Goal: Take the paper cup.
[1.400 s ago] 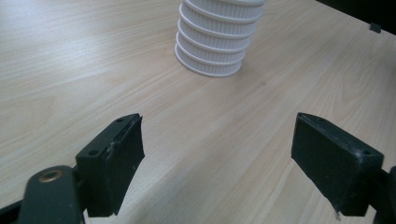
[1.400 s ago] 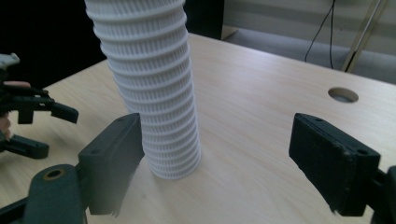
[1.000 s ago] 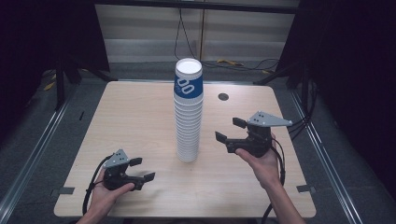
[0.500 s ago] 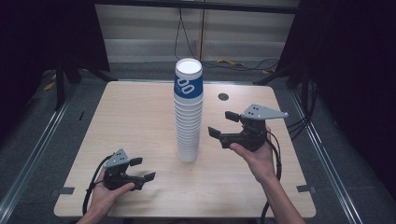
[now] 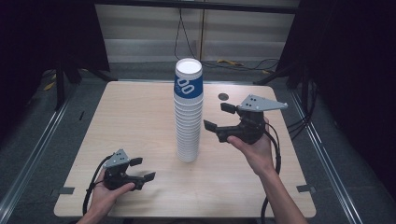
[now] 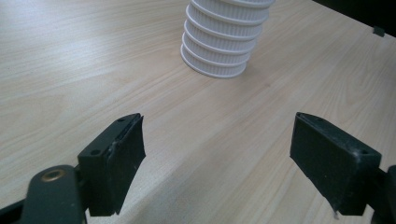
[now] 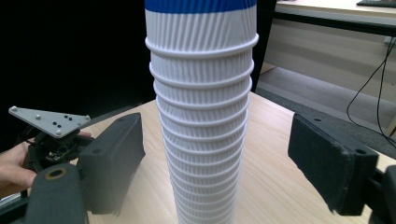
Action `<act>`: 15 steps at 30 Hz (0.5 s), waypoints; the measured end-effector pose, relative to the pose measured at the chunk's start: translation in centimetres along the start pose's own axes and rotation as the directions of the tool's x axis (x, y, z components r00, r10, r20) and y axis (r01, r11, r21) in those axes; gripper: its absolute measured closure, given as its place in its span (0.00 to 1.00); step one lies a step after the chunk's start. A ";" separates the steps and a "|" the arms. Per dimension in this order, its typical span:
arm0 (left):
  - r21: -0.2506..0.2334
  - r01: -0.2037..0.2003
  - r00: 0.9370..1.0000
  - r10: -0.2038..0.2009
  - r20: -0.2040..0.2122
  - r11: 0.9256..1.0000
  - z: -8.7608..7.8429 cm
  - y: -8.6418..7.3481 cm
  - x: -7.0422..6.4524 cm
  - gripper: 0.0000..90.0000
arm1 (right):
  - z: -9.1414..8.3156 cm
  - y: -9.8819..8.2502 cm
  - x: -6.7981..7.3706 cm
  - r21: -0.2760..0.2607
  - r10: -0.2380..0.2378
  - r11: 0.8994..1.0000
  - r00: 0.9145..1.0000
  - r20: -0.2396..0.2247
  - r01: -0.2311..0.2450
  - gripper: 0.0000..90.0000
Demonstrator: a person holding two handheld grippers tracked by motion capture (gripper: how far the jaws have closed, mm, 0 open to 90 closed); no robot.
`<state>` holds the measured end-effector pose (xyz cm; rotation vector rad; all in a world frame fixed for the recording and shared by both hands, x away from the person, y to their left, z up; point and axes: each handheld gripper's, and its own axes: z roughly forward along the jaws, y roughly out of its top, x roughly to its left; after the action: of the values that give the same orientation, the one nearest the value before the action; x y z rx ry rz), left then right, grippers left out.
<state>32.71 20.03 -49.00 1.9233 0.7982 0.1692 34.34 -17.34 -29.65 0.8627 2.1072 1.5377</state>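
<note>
A tall stack of white ribbed paper cups, the top one with a blue band, stands upright in the middle of the wooden table. My right gripper hovers just right of the stack at mid-height, jaws open and pointing at it, not touching. In the right gripper view the stack rises ahead between the two open jaws of that gripper. My left gripper rests low near the front left, open and empty. The left gripper view has the stack's base beyond the open left gripper.
A small dark round hole marks the table behind the right gripper. Cables lie on the floor past the far edge. Dark curtains stand on both sides. The other hand and its gripper appear at the left of the right gripper view.
My right gripper has risen and moved left, closer to the cup stack, with its jaws kept open. The left gripper and the stack have stayed where they were.
</note>
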 end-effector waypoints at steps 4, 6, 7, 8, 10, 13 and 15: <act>-0.002 0.002 1.000 -0.002 -0.001 1.000 0.0 0.0 0.1 0.20 | 0.3 0.9 0.1 -0.012 -0.001 1.000 1.000 -0.014 0.001 0.20; -0.001 0.002 1.000 -0.002 -0.002 1.000 0.0 0.0 0.1 0.20 | 0.5 1.5 0.1 -0.015 -0.009 1.000 1.000 -0.028 0.009 0.20; -0.001 0.005 1.000 -0.005 0.001 1.000 0.0 0.0 0.1 0.20 | 0.5 1.8 0.2 -0.021 -0.008 1.000 0.999 -0.036 0.007 0.21; -0.001 0.005 1.000 -0.005 0.001 1.000 0.0 0.0 0.1 0.20 | 0.5 1.8 0.2 -0.021 -0.008 1.000 0.999 -0.036 0.007 0.21; -0.002 0.005 1.000 -0.005 0.006 1.000 0.0 0.0 0.1 0.20 | 0.5 2.4 0.5 -0.042 -0.021 0.999 0.999 -0.031 0.019 0.22; 0.005 -0.001 1.000 0.001 0.009 1.000 0.1 0.0 0.0 0.20 | 0.7 3.1 0.7 -0.049 -0.033 0.998 0.999 -0.036 0.031 0.21; 0.006 -0.002 1.000 0.002 0.011 1.000 0.1 0.0 0.0 0.20 | 0.9 3.9 0.6 -0.059 -0.027 0.998 0.998 -0.053 0.024 0.20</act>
<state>32.75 19.96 -49.08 1.9294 0.7910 0.1574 35.47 -15.48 -26.29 0.7796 2.0914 1.6185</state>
